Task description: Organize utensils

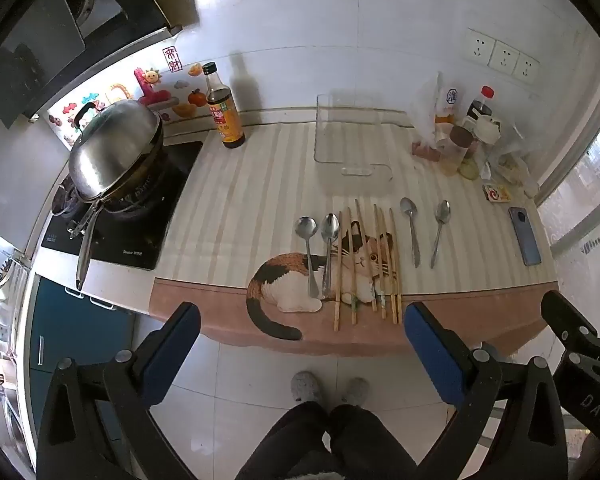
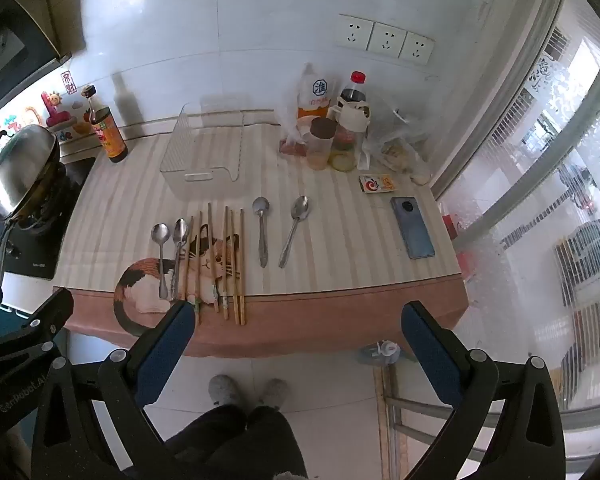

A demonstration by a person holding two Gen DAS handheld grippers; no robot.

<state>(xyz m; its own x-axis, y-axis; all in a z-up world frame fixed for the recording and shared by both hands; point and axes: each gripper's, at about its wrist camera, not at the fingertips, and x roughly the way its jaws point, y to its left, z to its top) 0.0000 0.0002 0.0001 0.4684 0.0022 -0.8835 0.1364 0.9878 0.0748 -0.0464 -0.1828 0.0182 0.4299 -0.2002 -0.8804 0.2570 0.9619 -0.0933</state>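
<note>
Several metal spoons lie on the striped cat mat (image 1: 228, 208) (image 2: 340, 240): two at the left (image 1: 318, 252) (image 2: 168, 256), two at the right (image 1: 424, 236) (image 2: 278, 232). Between them lie several wooden chopsticks (image 1: 368, 264) (image 2: 220, 264). Behind them stands an empty clear plastic bin (image 1: 352, 136) (image 2: 208, 156). My left gripper (image 1: 300, 316) hangs open before the counter's front edge, nothing between its blue pads. My right gripper (image 2: 298, 316) is open too, level with it, clear of the utensils.
A wok with lid (image 1: 116, 152) (image 2: 20, 168) sits on the cooktop at the left. A sauce bottle (image 1: 224, 112) (image 2: 108, 128), jars and bags (image 1: 464, 136) (image 2: 340, 132), a small card box (image 2: 376, 183) and a phone (image 1: 525, 236) (image 2: 413, 227) stand around the mat. A person's slippered feet (image 1: 328, 388) are on the floor below.
</note>
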